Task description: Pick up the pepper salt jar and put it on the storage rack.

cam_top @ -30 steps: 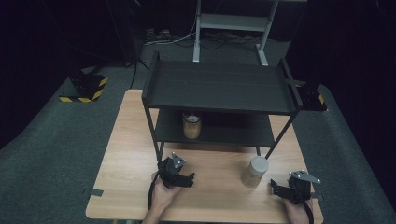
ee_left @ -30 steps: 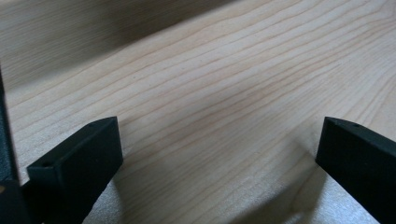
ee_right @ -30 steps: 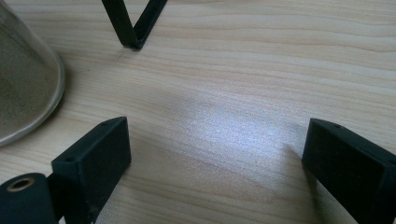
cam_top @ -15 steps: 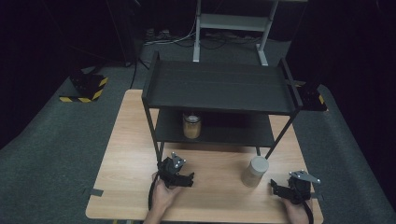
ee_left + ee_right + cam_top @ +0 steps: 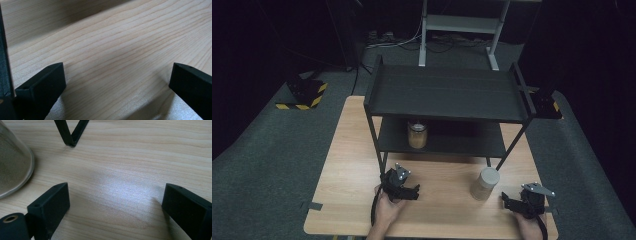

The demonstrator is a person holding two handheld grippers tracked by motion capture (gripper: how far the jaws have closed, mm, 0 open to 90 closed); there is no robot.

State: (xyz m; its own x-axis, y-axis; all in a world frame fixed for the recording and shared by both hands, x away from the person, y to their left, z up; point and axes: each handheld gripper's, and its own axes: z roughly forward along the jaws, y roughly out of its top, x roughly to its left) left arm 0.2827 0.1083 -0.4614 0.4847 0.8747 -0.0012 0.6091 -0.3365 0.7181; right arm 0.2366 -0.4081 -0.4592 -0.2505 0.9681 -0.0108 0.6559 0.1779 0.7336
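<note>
Nothing has shifted since the earlier frames; both hands and both jars lie as they did.

Item, left gripper (image 5: 412,191): rests low on the wooden table (image 5: 347,150), held in the person's left hand (image 5: 387,210). Fingers spread wide, bare wood between them in the left gripper view (image 5: 113,82). One shelf leg stands just behind it.

Item, right gripper (image 5: 508,201): rests at the table's near right corner. Fingers spread wide, bare wood between them in the right gripper view (image 5: 115,207).

Item, jar with pale lid (image 5: 484,183): upright on the table, just beside the right gripper's fingertips on their left and a little ahead, not touching; its glass wall (image 5: 13,167) shows beyond the left finger. Filled with a sandy, pale content.

Item, second jar (image 5: 417,134): upright on the lower tier of the black shelf rack (image 5: 447,92), well ahead of the left gripper's fingers.

Item, rack foot (image 5: 71,135): ahead of the right gripper's fingers, apart from the jar.
</note>
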